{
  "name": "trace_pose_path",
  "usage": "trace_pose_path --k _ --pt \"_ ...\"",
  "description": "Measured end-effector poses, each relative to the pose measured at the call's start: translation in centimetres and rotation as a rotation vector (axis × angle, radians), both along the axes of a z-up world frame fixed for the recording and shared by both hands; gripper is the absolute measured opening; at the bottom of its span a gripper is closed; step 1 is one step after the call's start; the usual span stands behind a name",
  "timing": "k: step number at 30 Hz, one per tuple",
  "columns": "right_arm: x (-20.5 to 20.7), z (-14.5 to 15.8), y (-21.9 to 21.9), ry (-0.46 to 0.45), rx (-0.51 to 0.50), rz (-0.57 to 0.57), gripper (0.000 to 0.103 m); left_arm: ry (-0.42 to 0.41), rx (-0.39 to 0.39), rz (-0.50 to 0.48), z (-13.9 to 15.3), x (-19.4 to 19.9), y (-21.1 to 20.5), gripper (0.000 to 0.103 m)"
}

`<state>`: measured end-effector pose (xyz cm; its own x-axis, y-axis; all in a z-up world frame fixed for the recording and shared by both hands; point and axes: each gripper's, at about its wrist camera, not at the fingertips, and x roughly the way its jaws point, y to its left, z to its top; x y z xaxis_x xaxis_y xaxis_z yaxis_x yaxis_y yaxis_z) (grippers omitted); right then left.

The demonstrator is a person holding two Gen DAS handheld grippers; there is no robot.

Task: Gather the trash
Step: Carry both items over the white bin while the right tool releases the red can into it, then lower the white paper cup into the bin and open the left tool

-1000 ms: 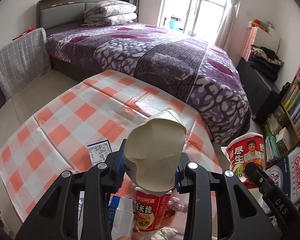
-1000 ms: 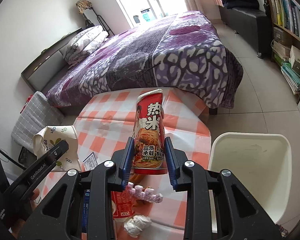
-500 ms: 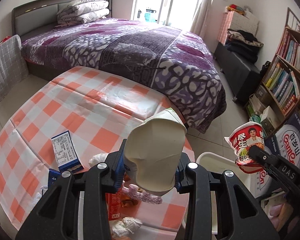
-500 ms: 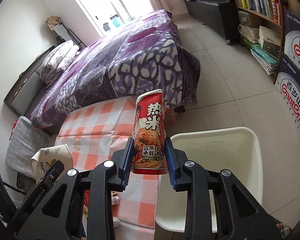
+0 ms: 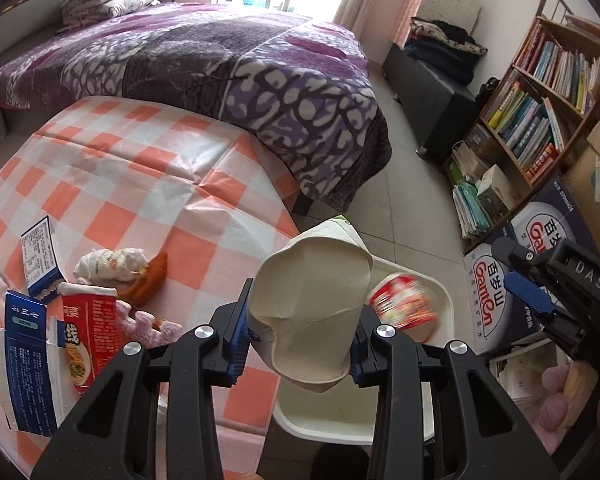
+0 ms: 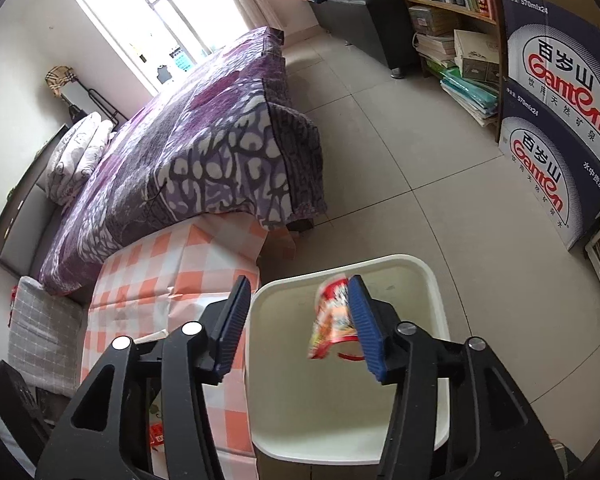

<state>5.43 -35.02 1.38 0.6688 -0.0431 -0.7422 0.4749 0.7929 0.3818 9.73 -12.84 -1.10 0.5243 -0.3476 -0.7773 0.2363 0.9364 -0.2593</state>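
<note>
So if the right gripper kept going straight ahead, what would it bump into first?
Probably the blurred red noodle cup dropping between its open jaws, then the white bin below; depth is hard to judge.

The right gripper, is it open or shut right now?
Open: the right gripper has its jaws spread wide, and the blurred red cup is dropping into the white bin.

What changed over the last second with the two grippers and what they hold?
The right gripper swung from over the table to above the white bin, opened, and let go of the red noodle cup, which is dropping, blurred, into the bin. The left gripper moved toward the bin too, still clamped on the paper cup. Trash on the table stayed put.
</note>
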Motion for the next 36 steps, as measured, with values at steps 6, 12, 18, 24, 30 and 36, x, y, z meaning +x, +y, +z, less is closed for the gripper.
trace_pose_path --k 6,12,18,24,30,36 --pt "-0.8 0.1 -2.5 -0.008 0.022 -0.057 0.068 0.015 0.01 -0.055 -0.5 -0.7 -2.3 0.038" --pt "-1.5 0.2 -4.8 -0.015 0.039 -0.108 0.076 0.04 -0.007 -0.104 -0.8 -1.4 -4.1 0.038" --pt "-1.9 -0.2 -6.0 -0.006 0.048 -0.142 0.079 0.082 -0.04 -0.159 -1.3 -1.8 -5.6 0.04" --pt "-1.7 -0.5 -5.9 -0.001 0.059 -0.137 0.084 0.091 -0.029 -0.16 -1.5 -2.1 -5.7 0.061" --pt "-1.2 -0.7 -4.9 0.013 0.043 -0.121 0.09 0.084 -0.009 -0.145 -1.5 -2.2 -4.8 0.066" --pt "-0.4 -1.4 -3.5 0.045 0.039 -0.091 0.094 0.052 0.078 -0.097 -1.6 -2.0 -2.7 0.071"
